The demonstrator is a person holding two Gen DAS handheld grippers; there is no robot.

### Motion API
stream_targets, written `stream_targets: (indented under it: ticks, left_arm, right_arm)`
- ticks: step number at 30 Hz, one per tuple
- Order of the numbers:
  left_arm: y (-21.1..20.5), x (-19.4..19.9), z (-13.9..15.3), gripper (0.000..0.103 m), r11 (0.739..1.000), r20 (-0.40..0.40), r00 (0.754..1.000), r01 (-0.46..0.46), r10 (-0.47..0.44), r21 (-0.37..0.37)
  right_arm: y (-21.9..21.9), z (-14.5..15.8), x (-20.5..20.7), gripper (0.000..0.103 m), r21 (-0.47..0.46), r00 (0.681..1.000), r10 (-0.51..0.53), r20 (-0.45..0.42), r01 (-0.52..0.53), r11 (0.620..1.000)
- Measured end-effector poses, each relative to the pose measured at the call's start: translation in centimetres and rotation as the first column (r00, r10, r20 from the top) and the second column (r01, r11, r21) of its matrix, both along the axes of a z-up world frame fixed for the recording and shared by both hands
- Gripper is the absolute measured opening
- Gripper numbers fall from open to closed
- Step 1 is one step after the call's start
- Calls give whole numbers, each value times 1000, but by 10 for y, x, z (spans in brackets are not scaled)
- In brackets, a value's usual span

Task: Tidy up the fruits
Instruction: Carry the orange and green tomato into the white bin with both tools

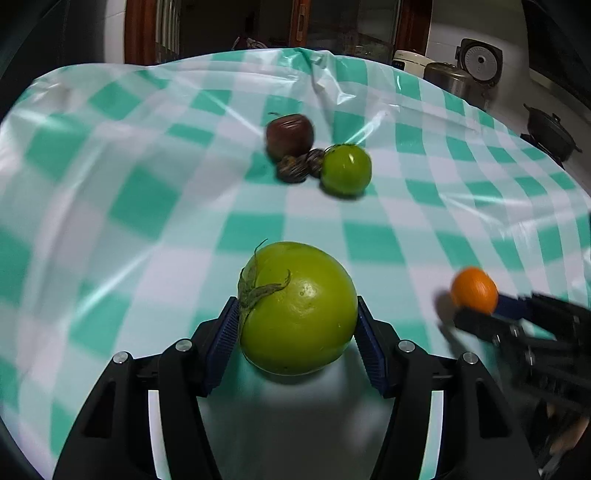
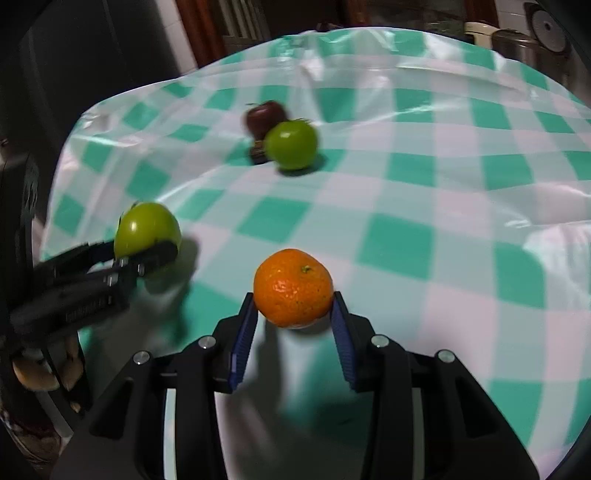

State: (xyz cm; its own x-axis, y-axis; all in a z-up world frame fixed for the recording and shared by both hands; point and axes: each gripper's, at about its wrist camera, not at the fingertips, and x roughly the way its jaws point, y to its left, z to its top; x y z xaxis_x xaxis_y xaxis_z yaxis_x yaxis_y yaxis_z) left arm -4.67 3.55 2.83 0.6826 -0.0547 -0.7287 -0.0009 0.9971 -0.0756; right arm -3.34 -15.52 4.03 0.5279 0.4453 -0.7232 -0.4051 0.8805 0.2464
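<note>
My left gripper is shut on a large green tomato with a dry stem, held above the checked tablecloth; it also shows in the right wrist view. My right gripper is shut on an orange tangerine, which shows at the right in the left wrist view. Farther back lies a cluster: a dark red tomato, two small dark wrinkled fruits and a smaller green tomato.
The table carries a green-and-white checked plastic cloth with folds at the back. Rice cookers and a metal pot and a black pot stand beyond the far right edge. A wooden door frame is behind.
</note>
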Motion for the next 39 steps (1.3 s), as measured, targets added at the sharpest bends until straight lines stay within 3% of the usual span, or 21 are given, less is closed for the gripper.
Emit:
stream_targets:
  ticks: [7, 15, 25, 29, 33, 37, 39]
  left_arm:
    - [56, -77, 4, 58, 996, 29, 996, -82, 81, 24]
    - [118, -137, 7, 58, 982, 67, 980, -187, 186, 12]
    - [180, -219, 0, 58, 950, 69, 947, -313, 313, -4]
    - [200, -255, -1, 58, 930, 67, 928, -367, 366, -2]
    - [228, -294, -5, 58, 893, 43, 892, -449, 450, -32]
    - [254, -308, -26, 58, 863, -22, 863, -505, 505, -3]
    - [272, -308, -43, 58, 857, -73, 856, -515, 511, -36]
  right_arm:
    - [72, 5, -41, 41, 4, 991, 134, 12, -134, 991]
    - [147, 8, -79, 41, -9, 963, 268, 14, -268, 963]
    - [231, 13, -137, 41, -33, 879, 474, 41, -473, 880]
    - [259, 16, -167, 41, -48, 821, 567, 66, -565, 823]
    - [288, 9, -205, 41, -41, 738, 671, 67, -670, 741]
    - [316, -1, -248, 41, -78, 628, 775, 63, -771, 632]
    - [329, -11, -268, 41, -120, 583, 810, 58, -802, 585]
